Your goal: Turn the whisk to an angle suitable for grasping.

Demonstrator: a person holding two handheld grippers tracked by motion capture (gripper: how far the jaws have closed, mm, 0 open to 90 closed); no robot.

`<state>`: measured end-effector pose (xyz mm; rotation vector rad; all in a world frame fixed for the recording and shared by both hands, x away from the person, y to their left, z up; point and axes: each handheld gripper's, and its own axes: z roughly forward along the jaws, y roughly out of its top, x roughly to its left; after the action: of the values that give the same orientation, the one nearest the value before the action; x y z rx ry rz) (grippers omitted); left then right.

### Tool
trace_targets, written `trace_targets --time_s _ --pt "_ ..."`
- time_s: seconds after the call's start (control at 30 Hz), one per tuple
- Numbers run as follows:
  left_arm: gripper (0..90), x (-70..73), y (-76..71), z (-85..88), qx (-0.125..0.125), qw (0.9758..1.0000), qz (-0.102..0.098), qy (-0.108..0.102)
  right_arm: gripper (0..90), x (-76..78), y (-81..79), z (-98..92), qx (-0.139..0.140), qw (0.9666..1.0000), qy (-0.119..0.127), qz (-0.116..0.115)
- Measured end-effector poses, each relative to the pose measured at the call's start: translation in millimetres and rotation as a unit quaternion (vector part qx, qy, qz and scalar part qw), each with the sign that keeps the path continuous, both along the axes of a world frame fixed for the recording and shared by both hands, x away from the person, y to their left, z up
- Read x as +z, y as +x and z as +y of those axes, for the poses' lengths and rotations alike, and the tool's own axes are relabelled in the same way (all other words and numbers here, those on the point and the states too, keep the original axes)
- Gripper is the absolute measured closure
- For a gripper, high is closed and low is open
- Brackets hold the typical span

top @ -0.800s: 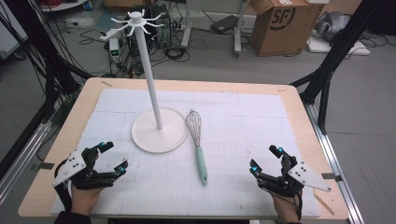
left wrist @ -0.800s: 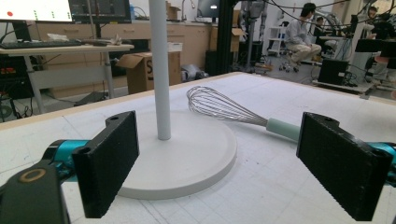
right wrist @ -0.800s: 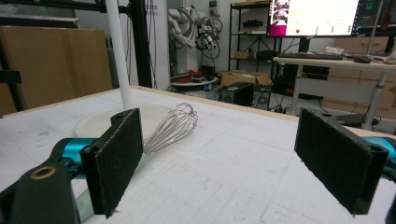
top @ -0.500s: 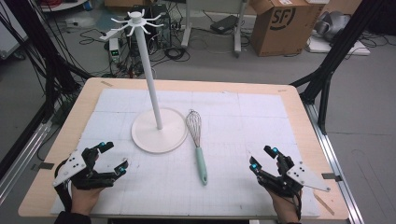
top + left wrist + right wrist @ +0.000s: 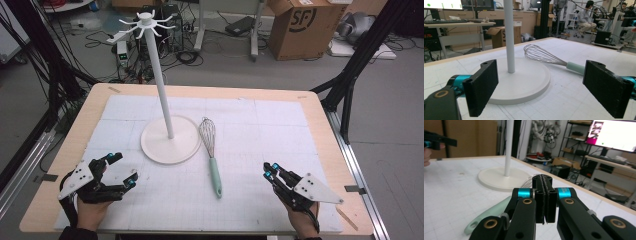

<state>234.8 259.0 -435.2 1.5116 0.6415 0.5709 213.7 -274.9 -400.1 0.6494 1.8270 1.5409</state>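
Mint-green plastic formed the handle of the whisk point(image 5: 210, 150), which in the high view lay flat near the middle of the frame, its wire head just beside the round base of the white stand point(image 5: 167, 135), whether touching it could not be told. The stand's pole rose toward the upper left of the frame, and the hooks at its top were bare. The left gripper point(image 5: 118, 170) sat at the lower left, jaws spread wide and holding nothing. The right gripper point(image 5: 269, 170) sat at the lower right, jaws pressed together and empty, pointing up and left toward the whisk but well apart from it. Both rested low over the white gridded surface point(image 5: 260, 125).

From the left gripper view, the two black jaws stood far apart at the lower corners, and between them the stand's base point(image 5: 524, 82) and the whisk point(image 5: 549, 58) lay farther off, untouched.

From the right gripper view, the jaws point(image 5: 545, 200) met flat against each other at the centre of the frame. The whisk's handle point(image 5: 491, 216) ran off to the lower left, behind and beside them, not between them.

Judged from this, the work had hardly begun: the whisk was not yet gripped or lifted. If it was meant for a hook, the grasp, the lift and the hanging all remained.
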Motion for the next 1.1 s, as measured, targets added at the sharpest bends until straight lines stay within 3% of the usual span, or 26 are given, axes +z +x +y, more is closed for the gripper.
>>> trace_targets --time_s 0.13,0.33,0.37,0.53,0.73,0.93,0.97,1.0,1.03,1.1 --pt "13.6 -0.2 -0.2 0.1 0.001 1.0 0.0 0.001 89.8 -1.0 11.2 8.8 0.026 0.9992 -0.021 0.022" --pt "13.6 -1.0 0.2 -0.3 0.001 1.0 0.002 0.001 89.8 -3.9 26.4 20.7 0.057 0.9953 -0.057 0.055" --pt "13.6 -1.2 0.3 -1.1 0.001 1.0 0.002 0.001 89.8 -3.0 30.7 26.7 0.067 0.9927 -0.077 0.063" --pt "13.6 -1.6 1.0 -2.0 -0.002 1.0 0.003 0.002 89.7 1.9 39.6 42.8 0.105 0.9822 -0.13 0.086" --pt "13.6 -1.6 0.6 -2.0 -0.003 1.0 0.004 0.001 89.7 -0.8 55.1 63.3 0.148 0.9608 -0.2 0.122" --pt "13.6 -1.8 0.8 -2.0 -0.003 1.0 0.005 0.002 89.7 -7.6 65.2 75.9 0.177 0.9361 -0.256 0.164" --pt "13.6 -2.0 1.0 -2.1 -0.003 1.0 0.005 0.001 89.7 -8.6 65.5 77.8 0.18 0.933 -0.263 0.168" --pt "13.6 -2.0 1.0 -2.1 -0.003 1.0 0.005 0.001 89.7 -8.6 65.5 77.8 0.18 0.933 -0.263 0.168" --pt "13.6 -2.0 1.1 -2.2 -0.004 1.0 0.005 0.001 89.7 -10.4 65.9 81.9 0.187 0.9247 -0.282 0.175" --pt "13.6 -1.9 1.1 -2.1 -0.004 1.0 0.004 0.001 89.7 -12.9 66.4 85.6 0.196 0.9146 -0.302 0.184"
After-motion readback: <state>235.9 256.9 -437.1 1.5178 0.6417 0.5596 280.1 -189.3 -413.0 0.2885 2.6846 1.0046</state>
